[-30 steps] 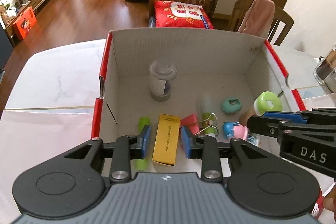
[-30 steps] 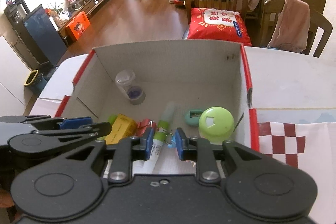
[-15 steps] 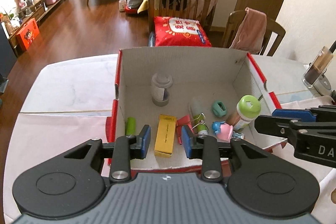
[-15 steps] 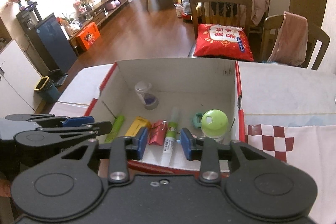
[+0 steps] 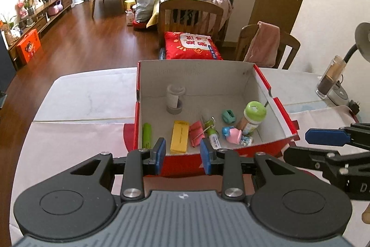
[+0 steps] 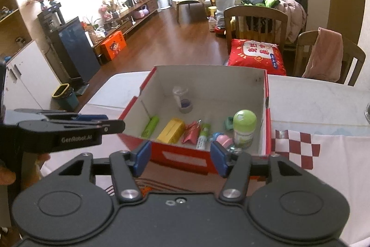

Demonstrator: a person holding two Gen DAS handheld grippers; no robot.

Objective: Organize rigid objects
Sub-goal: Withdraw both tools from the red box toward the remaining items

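Note:
A red cardboard box (image 5: 275, 94) (image 6: 267, 108) with a white inside stands on the table. In it lie a green marker (image 5: 147, 135), a yellow packet (image 5: 179, 136), a red binder clip (image 5: 196, 132), a glue stick (image 5: 211, 131), a teal sharpener (image 5: 229, 116), a pink and blue toy (image 5: 232, 133), a green-lidded bottle (image 5: 253, 116) (image 6: 244, 129) and a clear jar (image 5: 175, 98). My left gripper (image 5: 182, 155) is open and empty, in front of the box. My right gripper (image 6: 180, 157) is open and empty, also in front of the box.
A white cloth (image 5: 69, 142) covers the table, with a red checked patch (image 6: 298, 149) to the right. A glass bottle (image 5: 330, 78) and a lamp (image 5: 360, 38) stand at the far right. Two wooden chairs (image 5: 192, 15) stand behind the table.
Both grippers have drawn back and up, out of the box, so the whole box now shows. The right gripper's jaws have opened wider. Nothing in the box has moved.

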